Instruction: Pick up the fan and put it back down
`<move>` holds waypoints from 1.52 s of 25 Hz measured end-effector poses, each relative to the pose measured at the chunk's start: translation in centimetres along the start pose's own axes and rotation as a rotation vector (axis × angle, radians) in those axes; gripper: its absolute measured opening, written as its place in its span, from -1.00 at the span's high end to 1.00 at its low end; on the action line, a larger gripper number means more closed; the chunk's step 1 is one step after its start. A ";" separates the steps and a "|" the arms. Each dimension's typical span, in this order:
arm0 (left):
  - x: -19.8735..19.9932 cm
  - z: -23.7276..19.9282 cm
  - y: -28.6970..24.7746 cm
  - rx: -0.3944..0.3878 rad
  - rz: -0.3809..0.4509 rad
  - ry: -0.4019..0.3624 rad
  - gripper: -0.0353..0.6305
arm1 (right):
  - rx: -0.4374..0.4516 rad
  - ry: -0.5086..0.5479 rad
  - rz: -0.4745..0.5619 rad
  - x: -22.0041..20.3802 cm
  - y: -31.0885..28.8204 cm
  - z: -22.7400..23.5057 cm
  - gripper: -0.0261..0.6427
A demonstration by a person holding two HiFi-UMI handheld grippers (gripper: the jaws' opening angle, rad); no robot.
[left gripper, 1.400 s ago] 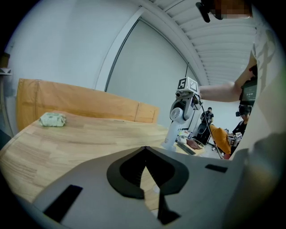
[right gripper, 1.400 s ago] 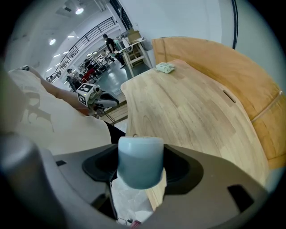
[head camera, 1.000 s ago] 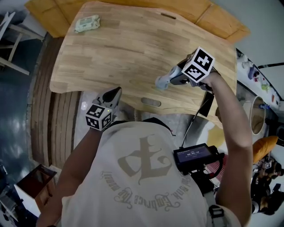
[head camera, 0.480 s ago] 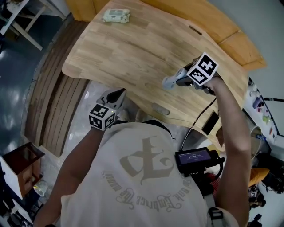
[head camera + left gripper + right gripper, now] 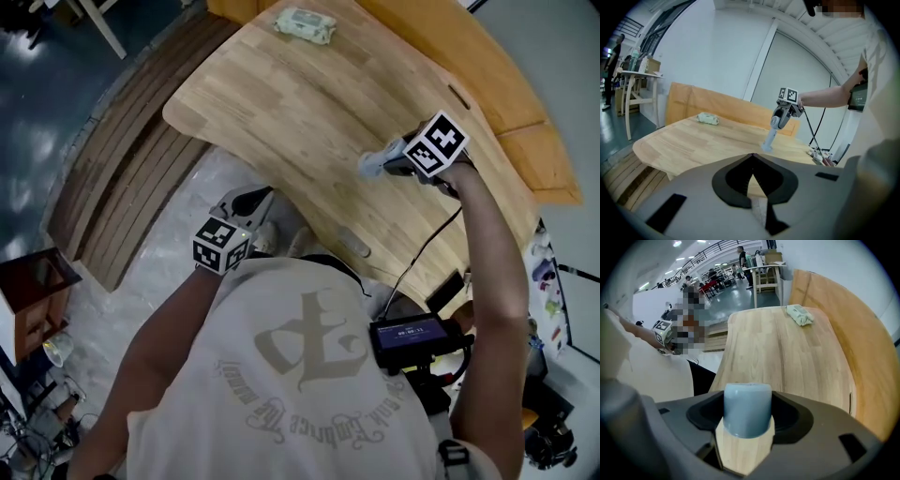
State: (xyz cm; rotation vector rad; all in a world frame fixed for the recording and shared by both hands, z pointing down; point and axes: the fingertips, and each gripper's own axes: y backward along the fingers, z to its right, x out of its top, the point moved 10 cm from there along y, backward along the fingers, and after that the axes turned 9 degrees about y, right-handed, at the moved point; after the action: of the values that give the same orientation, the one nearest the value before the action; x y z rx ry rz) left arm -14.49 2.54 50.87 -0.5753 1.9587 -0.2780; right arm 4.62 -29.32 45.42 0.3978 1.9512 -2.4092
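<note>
The fan [image 5: 746, 408] is a pale blue stick-shaped thing, and my right gripper [image 5: 746, 414] is shut on it. In the head view the fan [image 5: 371, 165] juts left from the right gripper [image 5: 389, 161] over the wooden table [image 5: 281, 103]. From the left gripper view the fan [image 5: 769, 139] slants down with its lower end at the tabletop; whether it touches is unclear. My left gripper [image 5: 251, 202] hangs off the table's near edge, close to the person's body. Its jaws [image 5: 751, 161] meet at the tips with nothing between them.
A pale green wipes pack [image 5: 307, 23] lies at the table's far left corner, also visible in the right gripper view as a wipes pack [image 5: 799, 314]. A slot [image 5: 356, 246] is cut near the table's front edge. A cable runs down from the right arm to a belt device [image 5: 411, 334].
The head view has swung, so the table now lies more diagonally. The right gripper with the fan sits farther in from the front-edge slot. The left gripper has stayed by the body.
</note>
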 end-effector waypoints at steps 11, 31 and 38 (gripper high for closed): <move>-0.8 -1.7 1.1 0.062 0.002 0.048 0.86 | -0.089 -0.069 -0.082 -1.6 -1.1 5.3 0.00; -1.2 -0.3 0.2 0.081 -0.012 0.047 0.86 | -0.081 -0.100 -0.098 -5.4 -3.0 7.3 0.00; -1.4 0.1 0.0 0.073 -0.010 0.047 0.86 | -0.107 -0.093 -0.111 -5.8 -3.7 6.8 -0.01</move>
State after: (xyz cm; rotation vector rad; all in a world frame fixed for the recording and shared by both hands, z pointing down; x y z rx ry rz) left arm -13.95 3.27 51.95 -0.5350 1.9822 -0.3707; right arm 8.33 -35.95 51.45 0.1760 2.1024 -2.3254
